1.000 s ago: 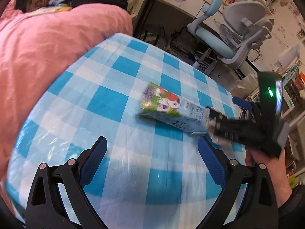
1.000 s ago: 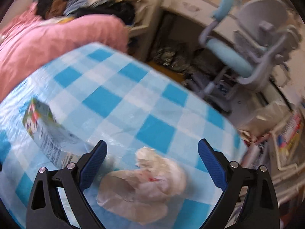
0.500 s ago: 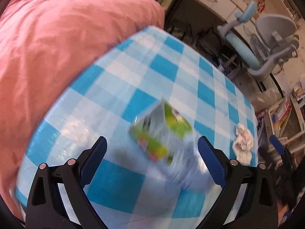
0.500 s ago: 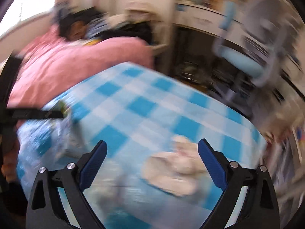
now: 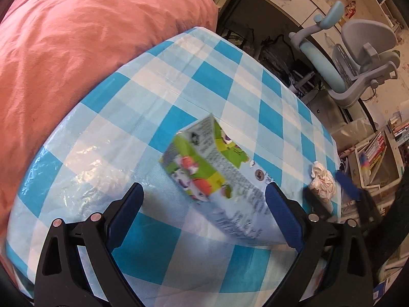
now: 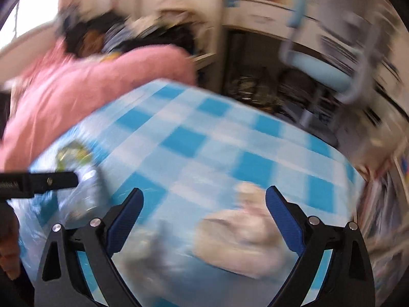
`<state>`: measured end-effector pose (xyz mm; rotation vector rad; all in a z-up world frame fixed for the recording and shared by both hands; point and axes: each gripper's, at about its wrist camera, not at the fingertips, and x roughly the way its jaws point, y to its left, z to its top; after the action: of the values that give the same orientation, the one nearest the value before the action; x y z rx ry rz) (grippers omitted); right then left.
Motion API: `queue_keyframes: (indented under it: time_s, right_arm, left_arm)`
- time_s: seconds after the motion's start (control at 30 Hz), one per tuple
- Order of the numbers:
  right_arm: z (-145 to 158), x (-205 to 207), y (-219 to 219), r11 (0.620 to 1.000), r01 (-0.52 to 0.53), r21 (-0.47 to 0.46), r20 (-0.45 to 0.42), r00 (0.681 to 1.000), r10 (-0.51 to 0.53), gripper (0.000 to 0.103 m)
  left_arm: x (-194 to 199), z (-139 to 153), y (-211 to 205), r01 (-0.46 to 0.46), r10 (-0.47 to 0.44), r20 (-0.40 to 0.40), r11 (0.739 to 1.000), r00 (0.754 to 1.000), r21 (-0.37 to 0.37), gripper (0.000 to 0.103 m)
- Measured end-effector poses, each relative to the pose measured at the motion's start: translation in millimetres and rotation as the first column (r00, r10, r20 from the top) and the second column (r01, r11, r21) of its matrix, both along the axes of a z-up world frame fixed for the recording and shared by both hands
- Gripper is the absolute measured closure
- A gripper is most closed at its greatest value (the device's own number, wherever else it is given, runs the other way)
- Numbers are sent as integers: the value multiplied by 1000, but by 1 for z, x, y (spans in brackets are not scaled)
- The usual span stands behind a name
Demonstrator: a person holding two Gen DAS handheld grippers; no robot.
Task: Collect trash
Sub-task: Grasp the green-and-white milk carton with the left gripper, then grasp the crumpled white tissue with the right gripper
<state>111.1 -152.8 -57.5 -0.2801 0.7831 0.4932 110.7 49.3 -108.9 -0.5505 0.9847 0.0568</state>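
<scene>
Straddling the carton (image 5: 217, 179) w/ spread jaws, left gripper (image 5: 204, 199) grips nothing yet; carton lies on table (image 5: 179, 81) centre. Right gripper (image 6: 204, 204), also released, frames tissue wad (image 6: 240, 230) near right edge. Risk: off-centre closing skids carton away.

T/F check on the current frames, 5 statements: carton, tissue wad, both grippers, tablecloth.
1. The carton lies on its side on the checked tablecloth. True.
2. The left gripper is shut on the carton. False: it is open, fingers either side of the carton.
3. The tissue wad sits in front of the open right gripper. True.
4. The tablecloth is red and white. False: blue and white.
5. The tissue wad rests on the carton. False: they lie apart.
</scene>
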Motion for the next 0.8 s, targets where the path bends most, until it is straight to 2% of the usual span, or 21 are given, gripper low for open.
queue_keyframes:
  time_s: [0.07, 0.1, 0.17, 0.23, 0.3, 0.37, 0.43, 0.5, 0.6, 0.8]
  right_arm:
    - [-1, -9, 12, 991, -123, 44, -33, 992, 125, 11]
    - [3, -21, 22, 973, -220, 66, -42, 974, 223, 11]
    - [11, -34, 24, 966, -256, 41, -6, 967, 256, 11]
    - [22, -35, 14, 973, -222, 57, 26, 975, 221, 11]
    - [34, -25, -14, 991, -111, 76, 59, 993, 107, 11]
    - [36, -15, -36, 996, -14, 86, 53, 999, 10, 11]
    - [32, -1, -65, 990, 95, 105, 19, 995, -98, 11]
    - [25, 10, -90, 976, 180, 123, -29, 984, -178, 11]
    - [13, 20, -113, 953, 253, 164, -108, 965, -237, 11]
    - [-1, 26, -114, 949, 277, 153, -149, 955, -255, 11]
  left_arm:
    - [0, 0, 3, -8, 8, 2, 1000, 1000, -6, 10]
    - [0, 0, 5, -12, 12, -3, 1000, 1000, -4, 11]
    - [1, 0, 6, -14, 14, -9, 1000, 1000, 3, 11]
    - [1, 0, 6, -12, 12, -12, 1000, 1000, 22, 11]
    - [1, 0, 4, -3, 3, -13, 999, 1000, 38, 11]
    - [1, 0, 1, 16, -15, -13, 997, 1000, 70, 20]
    - [2, 0, -3, 44, -43, -13, 995, 999, 86, 42]
    - [2, 0, -5, 62, -62, -6, 995, 998, 80, 42]
    - [2, 1, -12, 91, -92, 1, 993, 996, 79, 42]
    - [3, 0, -22, 123, -123, -3, 988, 992, 92, 41]
